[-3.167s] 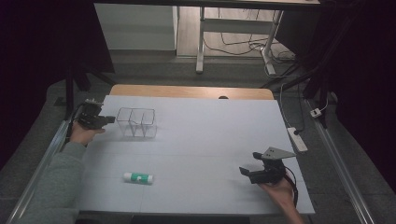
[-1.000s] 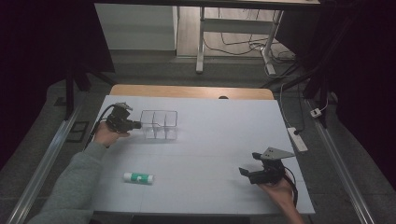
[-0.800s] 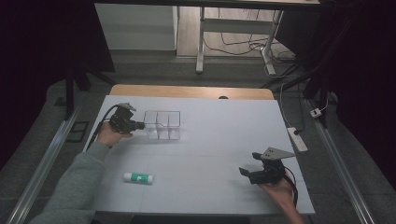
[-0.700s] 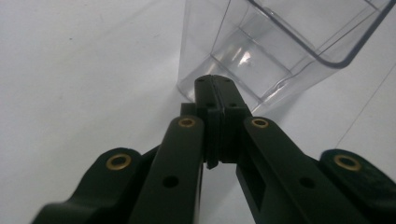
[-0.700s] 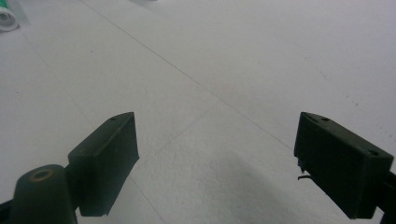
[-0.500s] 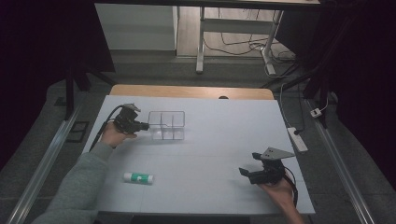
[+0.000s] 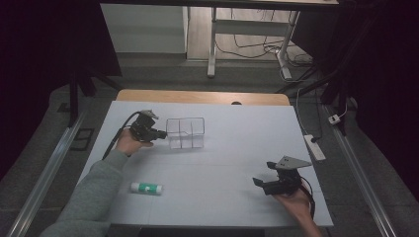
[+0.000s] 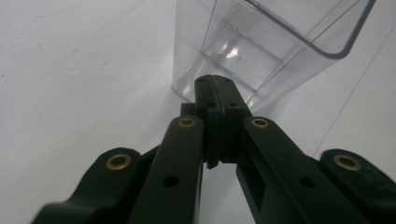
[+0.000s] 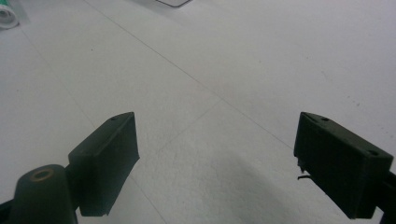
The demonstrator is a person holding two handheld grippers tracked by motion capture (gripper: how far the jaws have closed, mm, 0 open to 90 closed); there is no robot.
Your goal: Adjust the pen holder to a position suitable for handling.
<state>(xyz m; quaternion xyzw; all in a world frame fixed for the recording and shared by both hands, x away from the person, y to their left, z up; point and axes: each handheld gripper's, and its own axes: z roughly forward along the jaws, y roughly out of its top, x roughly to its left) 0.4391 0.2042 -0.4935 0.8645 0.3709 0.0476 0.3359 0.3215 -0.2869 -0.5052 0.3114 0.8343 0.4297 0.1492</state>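
Note:
A clear plastic container [image 7: 185,132] with dividers stands upright on the white table [image 7: 232,148], left of centre. My left gripper [image 7: 162,133] is shut with nothing between its jaws, its tip pressed against the container's left side. In the left gripper view the closed tip [image 8: 215,86] touches the container [image 8: 261,46] low on its wall. A green-and-white glue stick [image 7: 146,187] lies near the front left, and its end shows in the right gripper view [image 9: 8,13]. My right gripper [image 7: 258,183] rests at the front right, open [image 9: 217,154] over bare table.
A white power strip [image 7: 314,147] with its cable lies at the table's right edge. A wooden board edge [image 7: 202,96] runs along the back. Metal rails flank both sides. Table legs and cables stand on the floor behind.
My left gripper has travelled rightward with the clear container sliding ahead of it. The right gripper and the glue stick have stayed where they were.

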